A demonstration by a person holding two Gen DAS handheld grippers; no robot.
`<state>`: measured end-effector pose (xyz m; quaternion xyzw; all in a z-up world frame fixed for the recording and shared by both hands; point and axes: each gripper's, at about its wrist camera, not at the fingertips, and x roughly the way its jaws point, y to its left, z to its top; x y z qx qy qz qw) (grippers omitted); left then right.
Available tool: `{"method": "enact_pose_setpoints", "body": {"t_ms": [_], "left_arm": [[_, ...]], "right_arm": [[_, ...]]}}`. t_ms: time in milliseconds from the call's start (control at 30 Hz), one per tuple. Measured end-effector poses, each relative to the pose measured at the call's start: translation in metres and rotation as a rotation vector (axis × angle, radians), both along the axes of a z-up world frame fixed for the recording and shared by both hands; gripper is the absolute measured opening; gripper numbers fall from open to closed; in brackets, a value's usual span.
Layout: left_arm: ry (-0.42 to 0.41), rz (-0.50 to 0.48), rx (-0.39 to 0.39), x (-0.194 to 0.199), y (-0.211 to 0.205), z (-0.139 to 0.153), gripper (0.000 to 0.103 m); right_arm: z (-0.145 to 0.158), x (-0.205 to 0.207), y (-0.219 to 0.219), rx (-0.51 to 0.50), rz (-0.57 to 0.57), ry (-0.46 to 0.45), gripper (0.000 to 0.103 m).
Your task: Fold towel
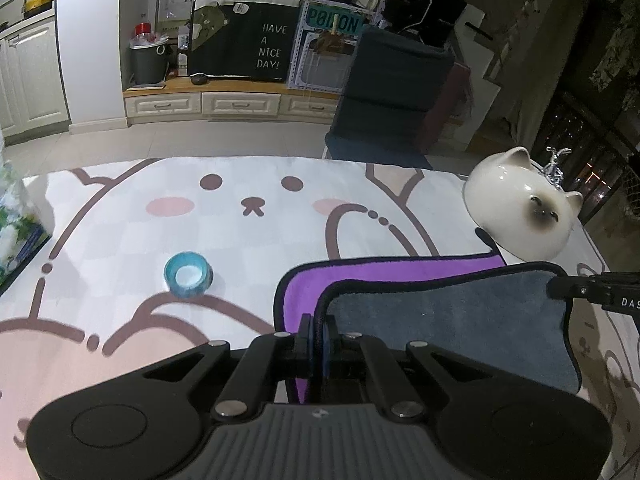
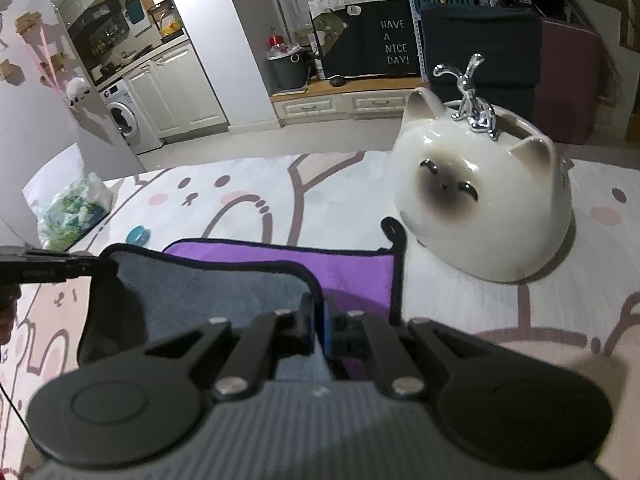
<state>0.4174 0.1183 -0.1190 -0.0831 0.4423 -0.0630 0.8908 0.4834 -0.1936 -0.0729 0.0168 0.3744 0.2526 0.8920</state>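
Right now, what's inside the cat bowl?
A shiny silver figurine sticks up out of the cat bowl. The rest of the inside is hidden by the bowl's wall. Both grippers, left and right, pinch the towel in front of it.

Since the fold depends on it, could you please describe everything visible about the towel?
The towel is soft plush cloth, purple on one face and grey on the other, edged in black piping with a small black loop at one corner. It lies on the cartoon-print table cover, its near half lifted and doubled, grey side up. The left gripper and right gripper each pinch a near corner.
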Motion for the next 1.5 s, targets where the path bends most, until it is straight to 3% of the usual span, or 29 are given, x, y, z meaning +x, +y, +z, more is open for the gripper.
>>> {"method": "enact_pose_setpoints", "body": {"t_ms": [500,833,900,967,1067,1167,1500], "left_arm": [[-0.032,0.004,0.052,0.044,-0.006,0.006,0.004],[-0.002,0.002,0.104,0.053,-0.017,-0.005,0.006],[0.009,0.007,0.124,0.052,-0.019,-0.006,0.016],[0.01,0.016,0.145,0.05,-0.021,-0.004,0.057],[-0.011,0.027,0.181,0.045,-0.025,0.0,0.09],[-0.009,0.032,0.219,0.039,-0.032,0.003,0.1],[-0.007,0.037,0.217,0.018,-0.048,0.015,0.103]], "right_arm": [[-0.002,0.04,0.01,-0.023,-0.031,-0.023,0.006],[-0.008,0.05,0.024,-0.063,-0.042,-0.046,0.01],[-0.009,0.049,0.024,-0.052,-0.036,-0.042,0.021],[-0.009,0.046,0.025,-0.052,-0.038,-0.052,0.059],[-0.005,0.039,0.027,-0.065,-0.046,-0.078,0.081],[-0.003,0.031,0.029,-0.084,-0.061,-0.083,0.101],[0.007,0.006,0.032,-0.095,-0.126,-0.094,0.103]]}}
